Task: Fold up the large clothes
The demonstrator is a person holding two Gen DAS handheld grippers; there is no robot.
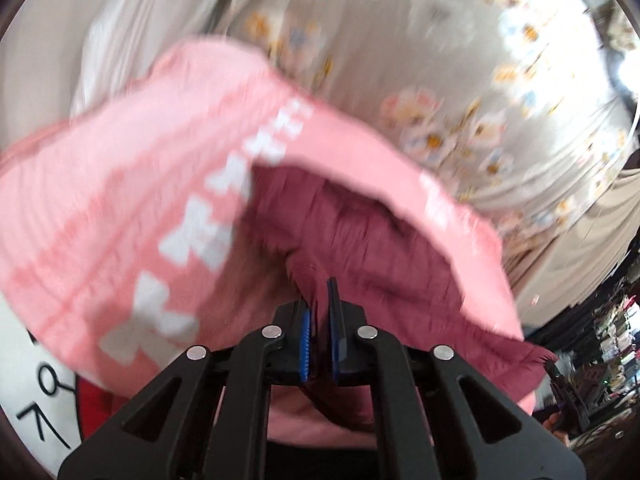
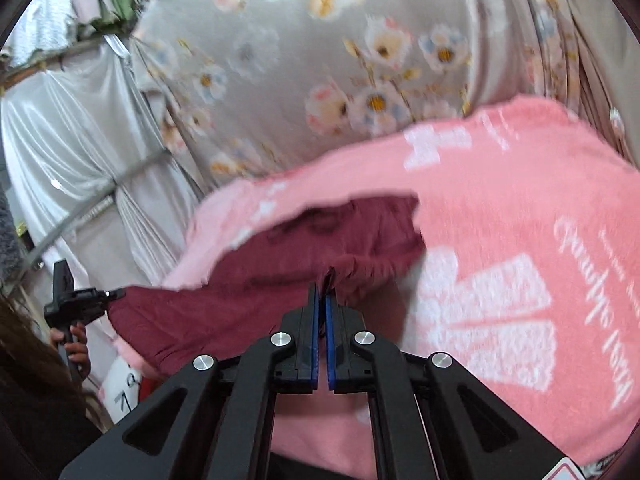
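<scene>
- My left gripper [image 1: 319,300] is pinching a fold of the dark red garment [image 1: 360,240], cloth bunched between the blue pads [image 1: 306,332].
- My right gripper [image 2: 322,300] is pressed together on another edge of that garment [image 2: 280,280], the pads nearly meeting.
- The garment hangs stretched between the two grippers, lifted in front of a pink towel [image 1: 120,200] with white bow shapes.
- Only the right view shows white lettering on the towel [image 2: 520,200], and a hand [image 2: 74,346] holding the left gripper [image 2: 108,293] at the garment's far corner.
- Only the left view catches a white surface with black marks [image 1: 36,400] at lower left.
- Behind: a grey floral curtain [image 2: 320,60] and pale satin drapes [image 2: 60,140]; everything is motion-blurred.
</scene>
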